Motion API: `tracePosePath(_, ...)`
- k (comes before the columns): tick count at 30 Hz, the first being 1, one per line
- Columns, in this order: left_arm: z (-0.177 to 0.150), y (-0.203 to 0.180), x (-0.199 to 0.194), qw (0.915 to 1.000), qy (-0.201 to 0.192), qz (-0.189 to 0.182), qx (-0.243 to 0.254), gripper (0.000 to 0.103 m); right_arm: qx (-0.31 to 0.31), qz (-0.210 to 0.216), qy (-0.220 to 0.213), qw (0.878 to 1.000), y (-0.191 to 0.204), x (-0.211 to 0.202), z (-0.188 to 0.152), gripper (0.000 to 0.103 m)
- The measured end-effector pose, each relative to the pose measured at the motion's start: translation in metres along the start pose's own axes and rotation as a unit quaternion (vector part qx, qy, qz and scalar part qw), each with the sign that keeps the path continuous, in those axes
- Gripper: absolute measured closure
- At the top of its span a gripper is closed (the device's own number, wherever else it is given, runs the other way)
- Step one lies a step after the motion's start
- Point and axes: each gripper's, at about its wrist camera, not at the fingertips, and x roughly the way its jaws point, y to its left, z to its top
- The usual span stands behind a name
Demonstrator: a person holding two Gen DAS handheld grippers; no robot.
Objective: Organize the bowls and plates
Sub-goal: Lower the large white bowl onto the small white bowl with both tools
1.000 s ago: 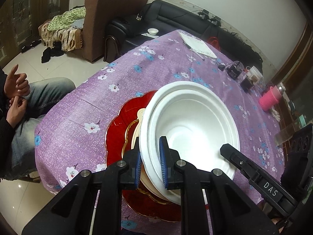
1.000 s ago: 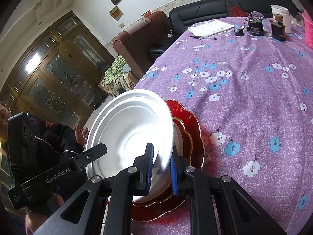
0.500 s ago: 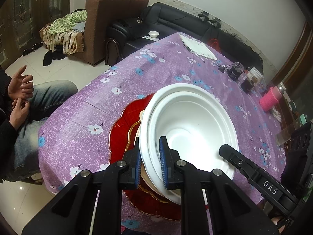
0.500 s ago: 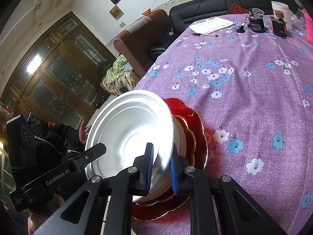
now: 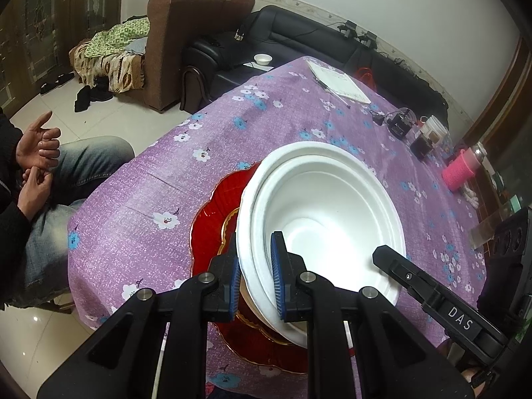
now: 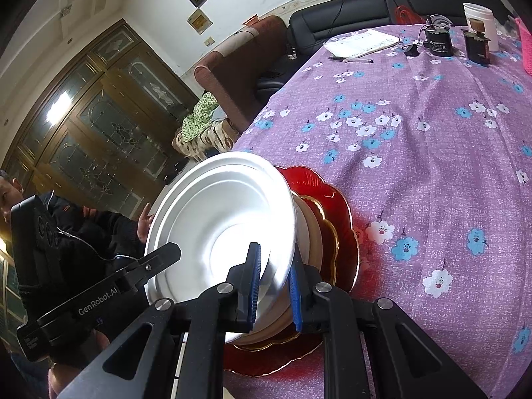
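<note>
A large white bowl (image 5: 326, 206) sits stacked over a cream dish (image 6: 312, 232) on a red scalloped plate with a gold rim (image 5: 212, 222), near the corner of the purple flowered table (image 5: 266, 123). My left gripper (image 5: 255, 277) is shut on the white bowl's near-left rim. My right gripper (image 6: 274, 286) is shut on the same bowl (image 6: 219, 226) at its opposite rim. Each gripper shows in the other's view, left (image 6: 99, 296) and right (image 5: 439, 299). The bowl looks slightly raised and tilted.
A seated person's hands (image 5: 36, 153) are at the table's left. At the far end lie a notebook (image 5: 339, 81), black devices (image 6: 439, 43), a white cup (image 6: 482, 23) and a pink bottle (image 5: 460, 169). Sofas stand beyond the table.
Both grippers stay clamped on the white bowl. The views have shifted slightly, with the bowl a little higher over the red plate.
</note>
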Motion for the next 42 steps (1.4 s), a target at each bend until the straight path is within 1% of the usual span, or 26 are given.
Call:
tracePosePath(18, -0.0006, 0.0012, 0.0011, 1.0000, 0.002, 0.000, -0.002, 0.088, 0.004, 0.003, 0.002, 1.000, 0.0002, -0.0006, 0.0008, 0.088)
tracePosePath(42, -0.0046, -0.0029, 0.0080, 0.9998, 0.000, 0.016, 0.009, 0.087, 0.005, 0.004, 0.003, 1.000, 0.0016, 0.0012, 0.0011, 0.088)
